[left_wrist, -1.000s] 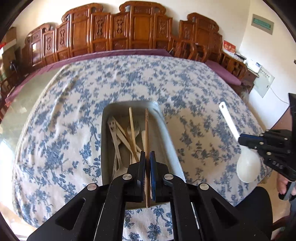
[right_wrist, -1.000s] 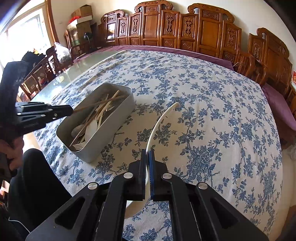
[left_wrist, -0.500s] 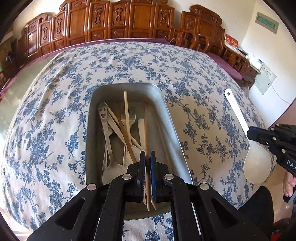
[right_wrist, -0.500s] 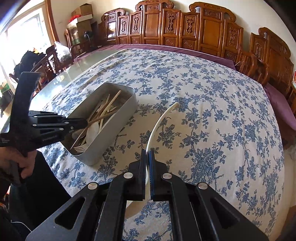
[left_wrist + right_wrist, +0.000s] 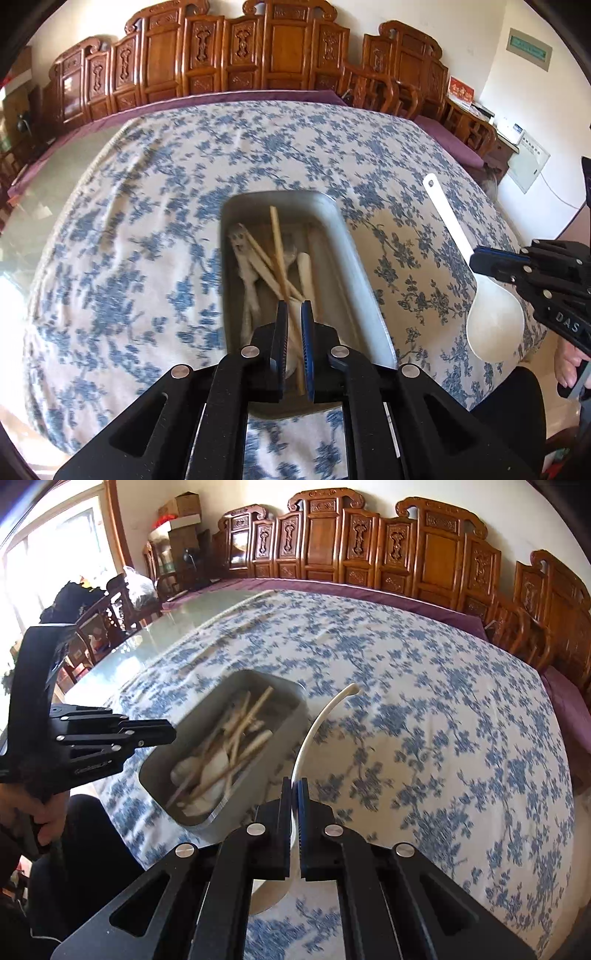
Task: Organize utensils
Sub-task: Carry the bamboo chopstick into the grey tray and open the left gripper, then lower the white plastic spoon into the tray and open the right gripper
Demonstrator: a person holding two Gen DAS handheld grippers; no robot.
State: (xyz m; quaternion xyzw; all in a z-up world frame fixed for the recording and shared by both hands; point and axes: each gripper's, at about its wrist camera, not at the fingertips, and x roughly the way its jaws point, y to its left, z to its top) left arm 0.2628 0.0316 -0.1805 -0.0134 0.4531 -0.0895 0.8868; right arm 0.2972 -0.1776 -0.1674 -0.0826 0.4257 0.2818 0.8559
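A grey metal tray point(image 5: 354, 266) point(image 5: 258, 768) on the blue-flowered cloth holds several utensils: pale chopsticks point(image 5: 277, 251), a fork and spoons. My left gripper point(image 5: 294, 314) point(image 5: 168, 733) hangs over the tray's near end. Its jaws are opening, and a thin wooden chopstick point(image 5: 300, 365) shows loose in the gap, lying down in the tray. My right gripper point(image 5: 294, 786) point(image 5: 474, 258) is shut on a white rice spoon point(image 5: 495, 332) point(image 5: 325, 712), held just right of the tray with the handle pointing away.
The tablecloth point(image 5: 424, 738) covers a large table with a bare glass top point(image 5: 177, 627) at its left. Carved wooden chairs point(image 5: 258, 55) line the far side. A person's dark-clothed legs point(image 5: 74, 849) are at the near edge.
The left jaws have parted and let the chopstick drop into the tray; no stick juts from that gripper any more. The right gripper has carried the spoon closer to the tray.
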